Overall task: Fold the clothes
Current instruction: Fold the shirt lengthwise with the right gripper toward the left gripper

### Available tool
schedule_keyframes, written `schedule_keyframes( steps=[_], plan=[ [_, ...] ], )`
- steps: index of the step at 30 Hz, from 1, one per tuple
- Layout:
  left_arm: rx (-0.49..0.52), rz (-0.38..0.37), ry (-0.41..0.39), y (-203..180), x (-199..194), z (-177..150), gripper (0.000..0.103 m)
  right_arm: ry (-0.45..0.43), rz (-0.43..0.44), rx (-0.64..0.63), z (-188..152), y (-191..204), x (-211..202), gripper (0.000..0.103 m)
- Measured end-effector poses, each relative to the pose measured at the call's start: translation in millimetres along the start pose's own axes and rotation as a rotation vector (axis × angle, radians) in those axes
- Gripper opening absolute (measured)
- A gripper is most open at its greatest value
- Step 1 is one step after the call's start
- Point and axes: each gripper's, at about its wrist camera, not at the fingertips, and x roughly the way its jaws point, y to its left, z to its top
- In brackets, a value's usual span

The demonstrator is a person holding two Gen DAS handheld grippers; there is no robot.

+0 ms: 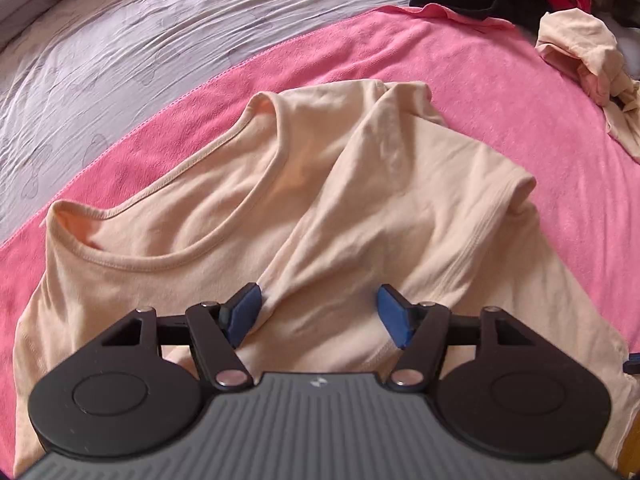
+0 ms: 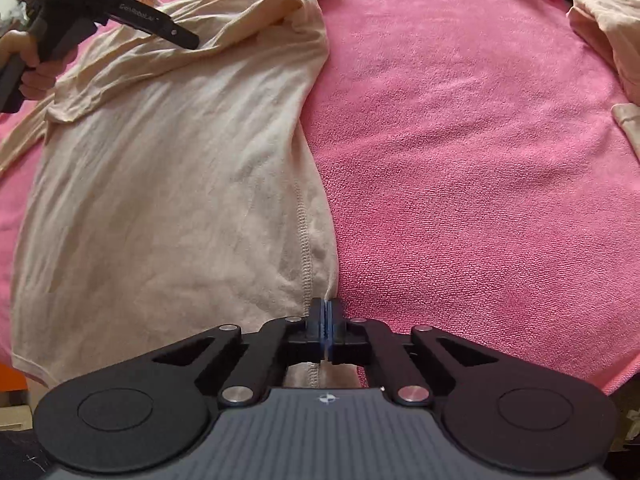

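Meanwhile, right claw point(image 2: 327, 312) pinches the beige shirt's point(image 2: 160, 184) side seam.

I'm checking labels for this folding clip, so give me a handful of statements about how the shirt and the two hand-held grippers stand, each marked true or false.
1. The beige shirt lies on a pink towel. True.
2. The left hand-held gripper is clamped shut on the neckline. False: its blue pads stand apart over a raised fold of the shirt, below the neckline.
3. The right hand-held gripper is shut, at the shirt's stitched hem corner. True.
4. The towel covers the whole bed. False: a pale wrinkled sheet shows beyond its edge.
5. The shirt is the only beige garment in view. False: another crumpled beige garment lies at the towel's far side.
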Motion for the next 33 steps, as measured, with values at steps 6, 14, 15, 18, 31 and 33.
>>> schedule_keyframes(
  steps=[6,14,15,18,31,33],
  plan=[
    [-0.12,0.061,-0.051,15,-47,-40,0.066,0.05,-0.111,0.183,-27,-43,-9,0.002],
    [-0.389,0.11,-0.032,53,-84,-123,0.066,-0.189,0.094,-0.088,71,13,-40,0.032],
    [-0.408,0.111,-0.034,54,-84,-129,0.066,-0.217,0.13,-0.174,89,31,-38,0.032],
    [-0.464,0.107,-0.061,58,-84,-143,0.066,-0.298,0.274,-0.459,149,99,-29,0.043],
    [-0.537,0.144,-0.115,39,-76,-209,0.071,-0.287,0.444,-1.292,215,312,60,0.048],
    [-0.54,0.148,-0.135,37,-76,-212,0.074,-0.241,0.437,-1.319,214,320,72,0.046]
  ],
)
